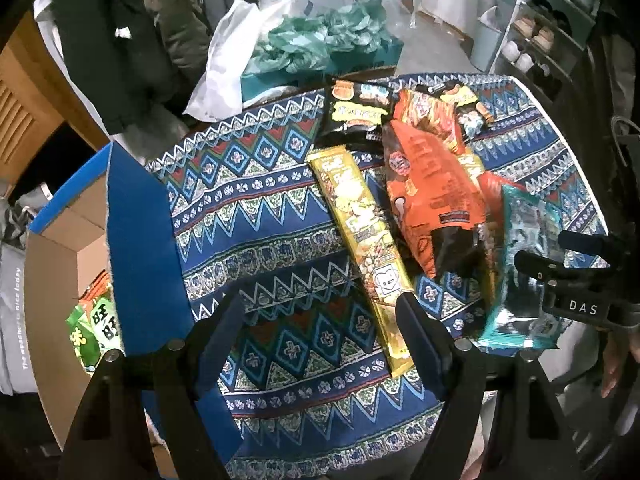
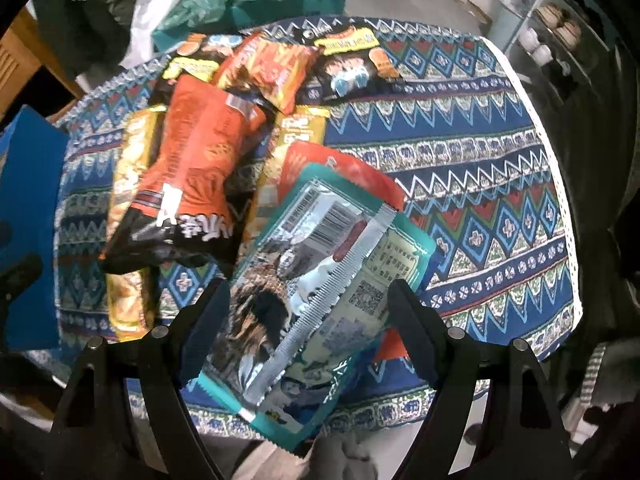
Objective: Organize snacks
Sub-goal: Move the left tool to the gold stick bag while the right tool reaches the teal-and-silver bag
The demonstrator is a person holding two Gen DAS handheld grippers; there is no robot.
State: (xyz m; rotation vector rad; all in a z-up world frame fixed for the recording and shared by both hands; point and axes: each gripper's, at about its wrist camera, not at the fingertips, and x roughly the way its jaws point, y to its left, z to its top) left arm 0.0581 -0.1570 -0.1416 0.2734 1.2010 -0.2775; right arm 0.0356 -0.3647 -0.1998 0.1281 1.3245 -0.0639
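The right gripper (image 2: 308,312) stands wide, its fingers either side of a teal snack packet (image 2: 320,280) that lies back side up with its seam, barcode and QR code showing. Whether the pads press it or only flank it cannot be told; the packet is motion-blurred and its near end hangs past the counter (image 2: 500,184) edge. Under it a red packet (image 2: 344,168) shows only a corner. Beside it an orange-and-black snack bag (image 2: 196,184) lies across a yellow packet (image 2: 132,216), hiding its middle. Farther back more bags overlap, their print too soft to read.

The left gripper (image 1: 320,324) is wide with nothing between its fingers, above the patterned cloth, its right finger covering part of a long yellow snack bar (image 1: 360,224). At the left, a blue cardboard box (image 1: 140,232) is cut off by the frame; a green snack bag (image 1: 92,332) inside is half hidden behind its flap.
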